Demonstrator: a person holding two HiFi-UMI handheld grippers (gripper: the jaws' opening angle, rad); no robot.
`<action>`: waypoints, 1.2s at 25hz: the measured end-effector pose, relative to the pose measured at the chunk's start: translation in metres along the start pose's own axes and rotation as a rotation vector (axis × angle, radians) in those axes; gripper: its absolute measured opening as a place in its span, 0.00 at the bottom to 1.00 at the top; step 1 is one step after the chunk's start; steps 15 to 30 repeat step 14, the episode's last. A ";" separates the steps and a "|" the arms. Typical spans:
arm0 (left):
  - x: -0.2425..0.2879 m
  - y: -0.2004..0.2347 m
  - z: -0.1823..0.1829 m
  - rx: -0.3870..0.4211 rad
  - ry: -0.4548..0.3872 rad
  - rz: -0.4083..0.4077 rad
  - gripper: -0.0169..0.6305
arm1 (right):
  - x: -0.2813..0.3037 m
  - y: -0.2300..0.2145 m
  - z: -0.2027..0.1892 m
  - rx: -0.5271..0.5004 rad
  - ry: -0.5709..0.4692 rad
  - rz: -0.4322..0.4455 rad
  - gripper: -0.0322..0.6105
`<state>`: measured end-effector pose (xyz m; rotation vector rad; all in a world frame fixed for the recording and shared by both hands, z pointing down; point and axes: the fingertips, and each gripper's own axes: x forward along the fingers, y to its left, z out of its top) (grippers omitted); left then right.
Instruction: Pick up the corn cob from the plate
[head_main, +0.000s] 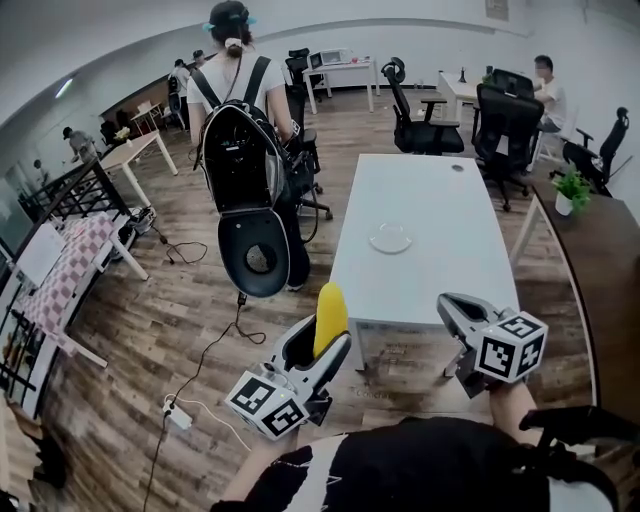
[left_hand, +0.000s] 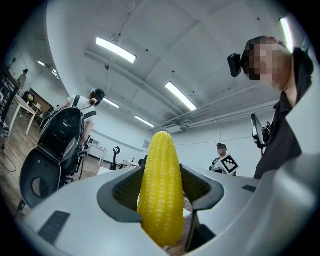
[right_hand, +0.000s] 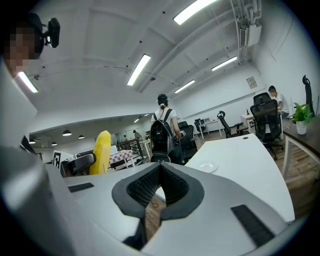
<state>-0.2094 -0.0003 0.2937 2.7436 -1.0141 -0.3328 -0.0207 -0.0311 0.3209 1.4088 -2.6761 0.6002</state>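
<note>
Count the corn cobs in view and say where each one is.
1. The corn cob stands upright, clamped in the left gripper, away from the table. The plate there looks empty; the right gripper holds nothing. None seems hidden.

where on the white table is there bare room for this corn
The white table is bare nearly all over: the near end before the clear plate, the right strip beside it, the far end up to the small round hole. No crowding.

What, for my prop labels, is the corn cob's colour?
Yellow; the corn cob shows best in the left gripper view.
</note>
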 end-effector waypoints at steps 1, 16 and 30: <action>0.001 -0.002 0.001 0.003 -0.001 0.002 0.41 | -0.001 0.000 0.001 -0.003 0.002 0.003 0.07; -0.001 -0.021 0.007 0.032 -0.013 0.042 0.41 | -0.009 0.002 0.006 -0.041 0.050 0.043 0.07; -0.001 -0.021 0.007 0.032 -0.013 0.042 0.41 | -0.009 0.002 0.006 -0.041 0.050 0.043 0.07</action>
